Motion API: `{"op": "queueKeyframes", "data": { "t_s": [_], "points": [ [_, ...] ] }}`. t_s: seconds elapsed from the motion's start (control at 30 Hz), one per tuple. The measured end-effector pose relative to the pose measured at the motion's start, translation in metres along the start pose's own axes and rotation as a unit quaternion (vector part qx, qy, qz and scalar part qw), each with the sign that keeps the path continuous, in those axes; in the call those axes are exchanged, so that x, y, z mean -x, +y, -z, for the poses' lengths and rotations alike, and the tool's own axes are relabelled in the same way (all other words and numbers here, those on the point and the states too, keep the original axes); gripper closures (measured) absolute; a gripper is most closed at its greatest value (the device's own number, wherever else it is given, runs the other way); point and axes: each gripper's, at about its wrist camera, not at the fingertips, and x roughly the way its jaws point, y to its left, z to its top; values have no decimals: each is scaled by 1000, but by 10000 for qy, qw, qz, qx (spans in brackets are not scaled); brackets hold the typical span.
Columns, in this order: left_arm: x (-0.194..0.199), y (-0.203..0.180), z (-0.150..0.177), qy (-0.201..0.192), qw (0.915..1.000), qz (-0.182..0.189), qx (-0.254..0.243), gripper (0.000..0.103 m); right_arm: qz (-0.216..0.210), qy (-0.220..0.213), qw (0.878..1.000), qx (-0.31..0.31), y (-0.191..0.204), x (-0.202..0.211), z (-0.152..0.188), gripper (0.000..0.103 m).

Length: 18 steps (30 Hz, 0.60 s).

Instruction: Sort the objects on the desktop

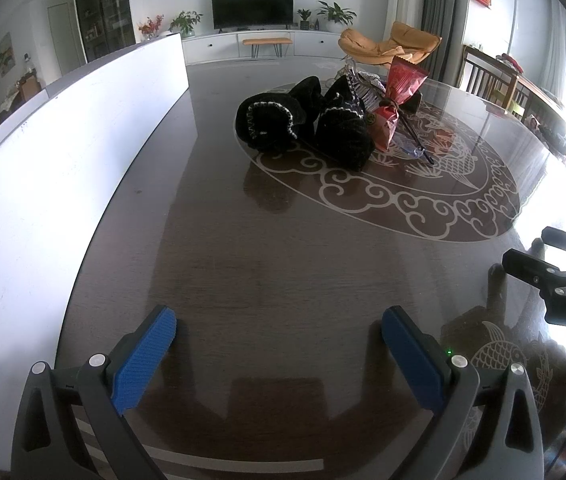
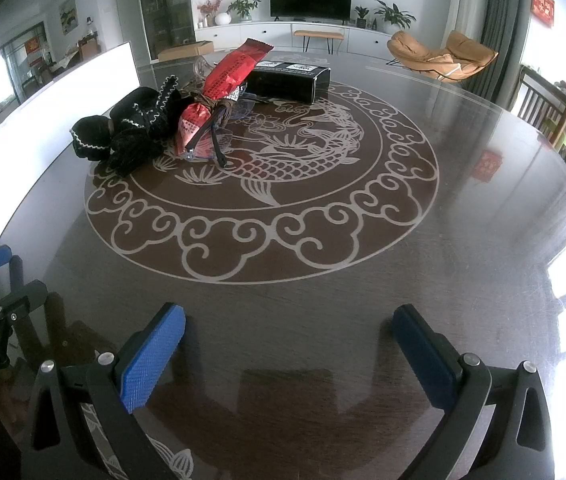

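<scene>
A pile lies on the round dark table: black knitted gloves with white trim [image 1: 303, 124] [image 2: 123, 132], a red snack packet [image 1: 397, 92] [image 2: 219, 88] tied at its middle, and clear glasses with dark arms [image 1: 415, 144] [image 2: 211, 148] under it. A black box [image 2: 291, 78] lies behind the pile. My left gripper [image 1: 279, 344] is open and empty near the table's front edge, well short of the pile. My right gripper [image 2: 289, 340] is open and empty, also near the front edge. Each gripper shows at the edge of the other's view.
A long white tray or board [image 1: 63, 152] [image 2: 63, 92] stands along the table's left side. The table [image 2: 403, 280] has a pale fish and cloud pattern in its middle. A wooden chair [image 1: 495, 80] stands at the right. A TV, plants and an orange lounger are far behind.
</scene>
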Motion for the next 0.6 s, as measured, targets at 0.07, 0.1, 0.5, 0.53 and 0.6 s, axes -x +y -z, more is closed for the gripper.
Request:
{"op": "queueKeyframes", "data": {
  "t_s": [0.07,0.1,0.5,0.53,0.6],
  "points": [
    [0,0,0,-1,10000,-2,1,0,1,0,10000,0,0,1,0,0],
    [0,0,0,-1,10000,0,1,0,1,0,10000,0,0,0,0,0],
    [-1,1,0,-2,10000,-1,2,0,1,2,10000,-1,0,1,0,0],
    [-1,1,0,-3,10000,-2,3,0,1,2,10000,-1,0,1,0,0],
    [-1,1,0,-3,10000,-3,4,0,1,2,10000,-1,0,1,0,0]
  ]
}}
